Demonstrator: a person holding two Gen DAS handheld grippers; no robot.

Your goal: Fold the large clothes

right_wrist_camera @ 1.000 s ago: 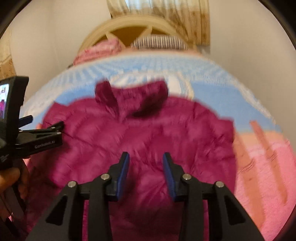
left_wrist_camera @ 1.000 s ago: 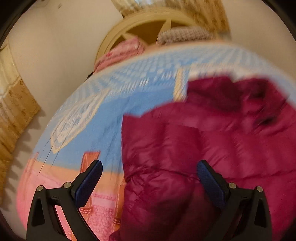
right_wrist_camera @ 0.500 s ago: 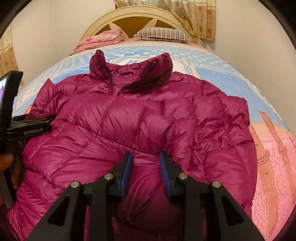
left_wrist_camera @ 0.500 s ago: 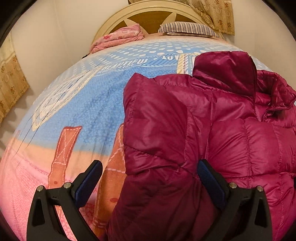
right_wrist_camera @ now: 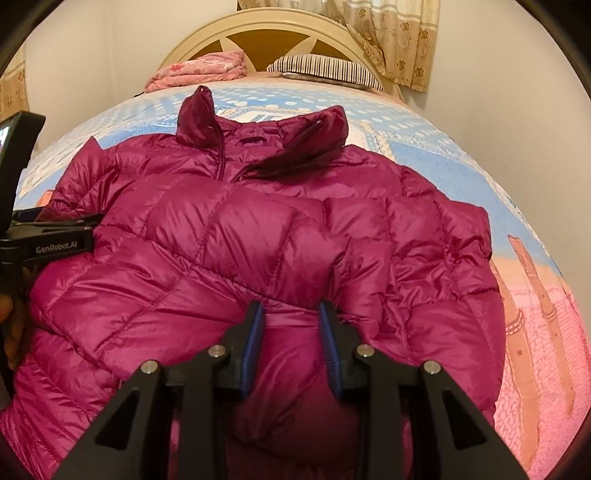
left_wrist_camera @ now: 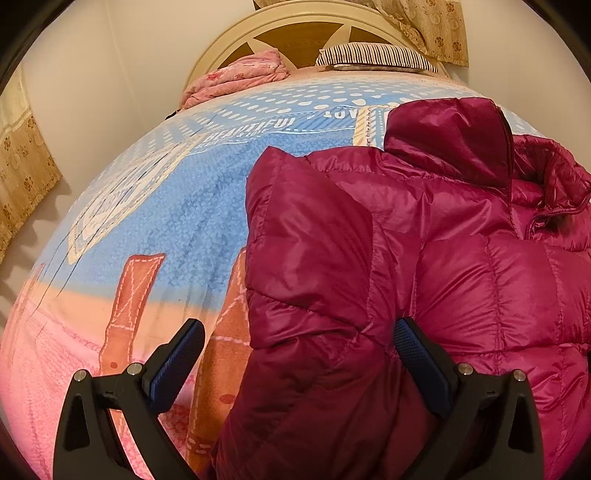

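Jacket (right_wrist_camera: 280,236) is spread over the bed (left_wrist_camera: 155,206), magenta and puffy, collar pointing away from both grippers toward the headboard (right_wrist_camera: 280,40).

Right gripper (right_wrist_camera: 291,345) sits low over the near middle of the jacket, jaws only partly apart, with a bunched sleeve or fold between the blue pads (right_wrist_camera: 254,343). Fabric fills the gap and seems to touch both pads, but I can't tell if it's really pinched or just sitting there.

Left gripper (left_wrist_camera: 295,360) is wide open at the jacket's left edge. Its right pad (left_wrist_camera: 417,350) touches or is just beside the folded sleeve, and the left finger hangs over bare bedspread. It's got nothing in its grasp. From the right camera you can see it out to the left (right_wrist_camera: 55,236), level with the jacket's side.

Past the jacket, straight ahead, a pink blanket (left_wrist_camera: 236,79) and a striped pillow (left_wrist_camera: 373,57) lie against the headboard. Curtain (right_wrist_camera: 391,33) hangs up ahead to the right.
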